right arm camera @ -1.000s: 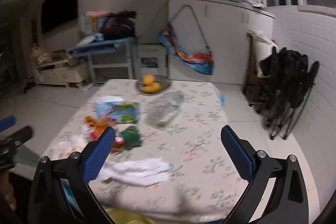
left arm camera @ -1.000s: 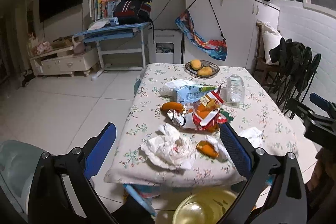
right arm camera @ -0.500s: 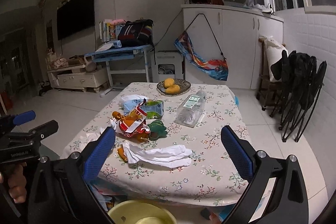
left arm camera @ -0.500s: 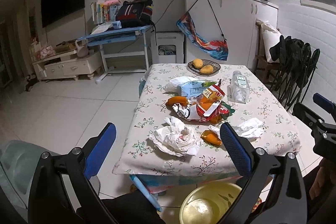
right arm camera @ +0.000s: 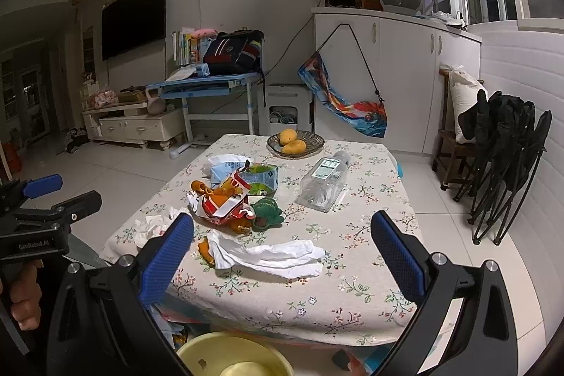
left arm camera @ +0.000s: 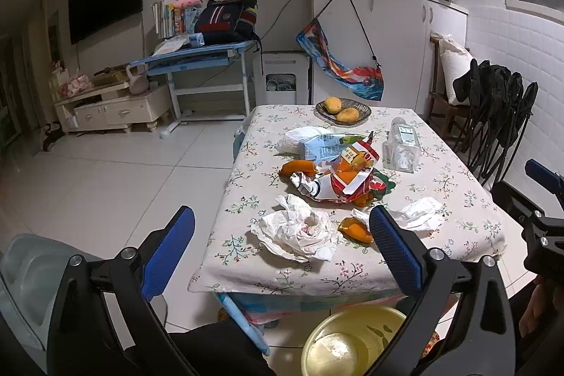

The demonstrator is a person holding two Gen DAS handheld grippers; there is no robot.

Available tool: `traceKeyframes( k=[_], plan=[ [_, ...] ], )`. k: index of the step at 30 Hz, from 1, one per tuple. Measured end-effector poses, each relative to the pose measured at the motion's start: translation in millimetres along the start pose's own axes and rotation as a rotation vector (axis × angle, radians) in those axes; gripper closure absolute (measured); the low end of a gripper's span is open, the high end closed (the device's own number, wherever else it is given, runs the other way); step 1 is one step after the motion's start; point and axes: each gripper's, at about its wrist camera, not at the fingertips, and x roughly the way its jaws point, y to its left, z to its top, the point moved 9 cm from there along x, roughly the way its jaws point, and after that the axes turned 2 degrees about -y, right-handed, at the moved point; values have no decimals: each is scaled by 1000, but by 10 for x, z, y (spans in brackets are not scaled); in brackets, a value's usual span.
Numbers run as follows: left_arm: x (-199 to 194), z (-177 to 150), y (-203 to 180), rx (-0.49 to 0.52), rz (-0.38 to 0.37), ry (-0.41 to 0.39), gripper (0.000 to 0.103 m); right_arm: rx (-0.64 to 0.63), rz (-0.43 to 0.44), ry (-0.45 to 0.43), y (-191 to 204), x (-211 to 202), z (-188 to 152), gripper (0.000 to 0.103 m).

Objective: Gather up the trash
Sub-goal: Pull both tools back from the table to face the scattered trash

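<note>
Floral tablecloth (left arm camera: 246, 256) spreads ahead of the left gripper (left arm camera: 282, 245), jaws released, empty; one crumpled tissue (left arm camera: 299, 231) lies between its fingers, two mangoes (left arm camera: 340, 110) far beyond.

Right gripper (right arm camera: 282, 252), also released, frames one white tissue (right arm camera: 275, 258); one bottle (right arm camera: 326, 178) beyond might roll if nudged.

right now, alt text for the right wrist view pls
Open right gripper hangs in front of a floral-cloth table strewn with trash: white tissue, snack wrappers, a clear plastic bottle. A yellow basin sits below the near edge.
</note>
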Motion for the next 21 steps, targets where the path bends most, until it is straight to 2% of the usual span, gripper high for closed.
traceKeyframes(
  k=[21],
  plan=[
    [1, -1, 1, 1, 0, -1, 7, -4, 1, 4, 0, 0, 8, 6]
  ],
)
